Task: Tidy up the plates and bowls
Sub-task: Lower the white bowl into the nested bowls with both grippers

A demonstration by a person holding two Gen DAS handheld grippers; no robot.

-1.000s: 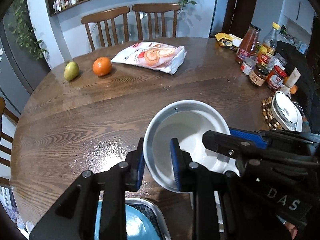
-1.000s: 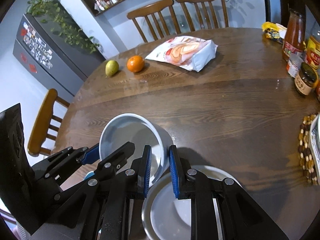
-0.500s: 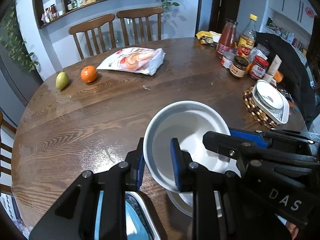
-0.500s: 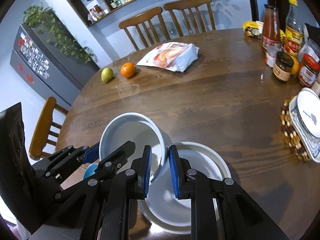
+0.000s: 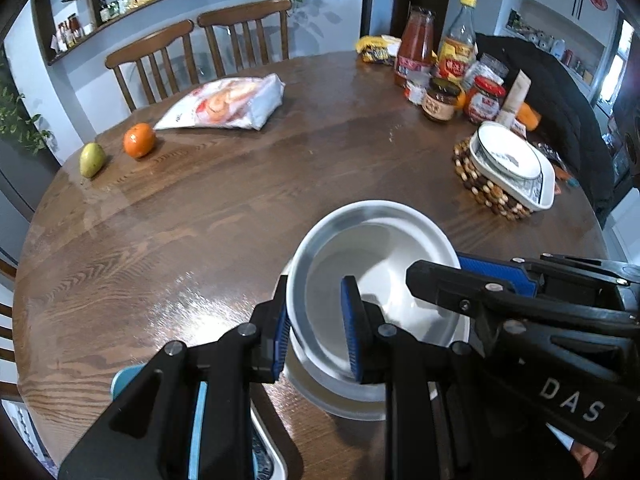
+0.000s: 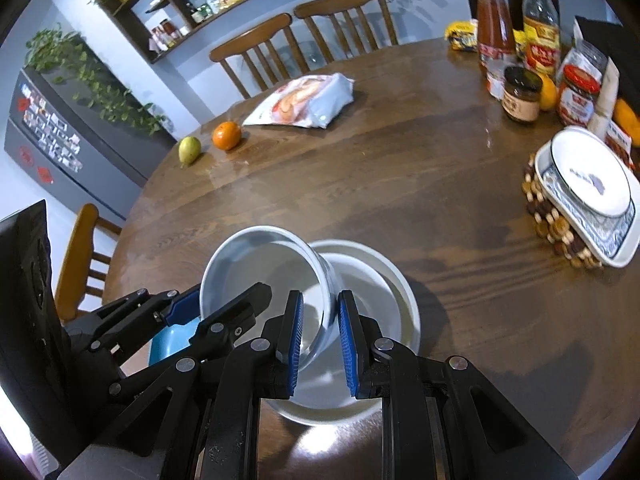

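The left gripper (image 5: 316,330) and the right gripper (image 6: 318,346) each pinch the rim of one white bowl (image 5: 372,280) between blue pads, jaws nearly closed, one pad inside the rim and one outside. The bowl is held tilted at the near edge of a round wooden table (image 5: 200,208), over a wider white plate (image 6: 384,276) that lies flat on the wood; whether bowl and plate touch cannot be told. A blue dish (image 5: 124,380) shows at the near edge, mostly hidden behind the left gripper. At the right edge a round white plate (image 5: 504,152) sits in a square patterned dish (image 5: 544,194) on a beaded wooden mat (image 5: 480,188). Behind them, toward the far right edge, stand jars and bottles (image 5: 440,76). Across the table, near the far left edge, a pear (image 5: 92,159) and an orange (image 5: 139,140) lie side by side, apart, with a snack bag (image 5: 224,102) just beyond the orange. Two wooden chairs (image 5: 200,52) stand at the far edge.
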